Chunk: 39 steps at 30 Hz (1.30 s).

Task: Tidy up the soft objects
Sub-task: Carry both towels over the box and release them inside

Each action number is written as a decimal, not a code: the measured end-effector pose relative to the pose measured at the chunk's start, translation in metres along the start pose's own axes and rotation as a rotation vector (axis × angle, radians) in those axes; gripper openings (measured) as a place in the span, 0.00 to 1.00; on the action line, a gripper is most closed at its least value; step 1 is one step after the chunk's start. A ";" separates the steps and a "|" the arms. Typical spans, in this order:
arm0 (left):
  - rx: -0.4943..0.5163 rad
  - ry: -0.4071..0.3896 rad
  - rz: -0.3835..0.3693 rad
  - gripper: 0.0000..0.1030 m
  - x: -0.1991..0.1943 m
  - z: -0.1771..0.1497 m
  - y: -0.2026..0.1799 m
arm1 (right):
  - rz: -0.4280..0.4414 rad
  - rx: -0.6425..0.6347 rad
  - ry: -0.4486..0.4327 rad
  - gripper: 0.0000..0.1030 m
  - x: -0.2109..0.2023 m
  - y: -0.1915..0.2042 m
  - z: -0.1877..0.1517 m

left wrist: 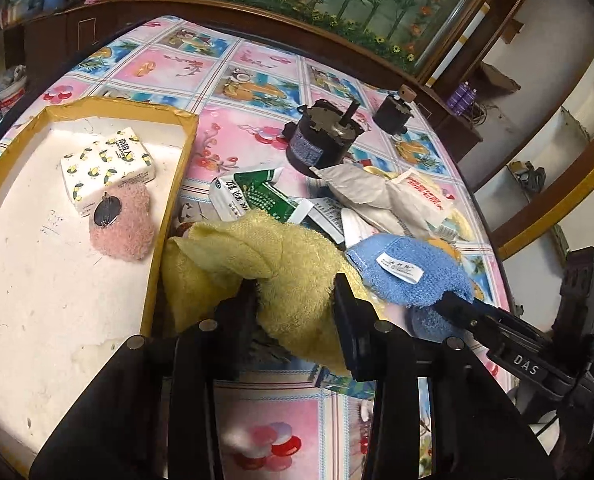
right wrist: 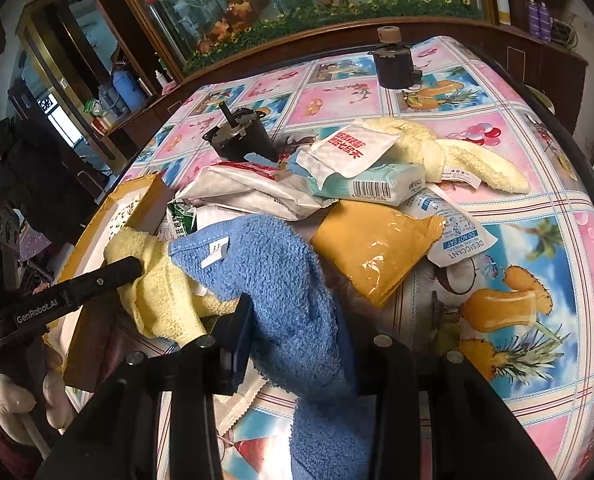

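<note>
My left gripper [left wrist: 295, 300] is shut on a yellow towel [left wrist: 281, 256], bunched beside the box; the towel also shows in the right wrist view [right wrist: 161, 284]. My right gripper [right wrist: 297, 332] is shut on a blue towel [right wrist: 281, 280], which also shows in the left wrist view [left wrist: 409, 268]. A shallow cardboard box [left wrist: 177, 184] at the left holds a tissue pack [left wrist: 105, 168] and a pink fluffy pouch [left wrist: 127, 220]. A second pale yellow towel [right wrist: 457, 156] lies further back on the table.
Two black motors [left wrist: 321, 136] [left wrist: 393, 112] stand on the patterned tablecloth [right wrist: 337, 92]. Packets lie in a pile: a green carton [left wrist: 253, 196], white pouches [right wrist: 349, 148], a tissue pack [right wrist: 377, 184], an orange bag [right wrist: 373, 248], a desiccant sachet [right wrist: 457, 236]. A wooden cabinet stands behind.
</note>
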<state>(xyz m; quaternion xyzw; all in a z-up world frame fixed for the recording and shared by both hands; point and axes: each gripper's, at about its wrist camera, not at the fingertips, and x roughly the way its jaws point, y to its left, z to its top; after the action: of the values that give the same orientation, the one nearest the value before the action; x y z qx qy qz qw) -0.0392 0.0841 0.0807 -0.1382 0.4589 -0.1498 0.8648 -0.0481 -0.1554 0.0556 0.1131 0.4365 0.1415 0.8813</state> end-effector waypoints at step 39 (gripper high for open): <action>0.393 0.042 0.472 0.39 -0.012 0.073 0.151 | 0.440 0.107 0.215 0.35 0.122 0.214 0.058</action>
<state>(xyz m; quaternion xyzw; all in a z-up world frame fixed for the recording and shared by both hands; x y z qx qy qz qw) 0.0358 0.2343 0.0723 0.1452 0.4583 -0.0335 0.8762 0.0370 0.0829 0.0696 0.2362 0.4995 0.3179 0.7704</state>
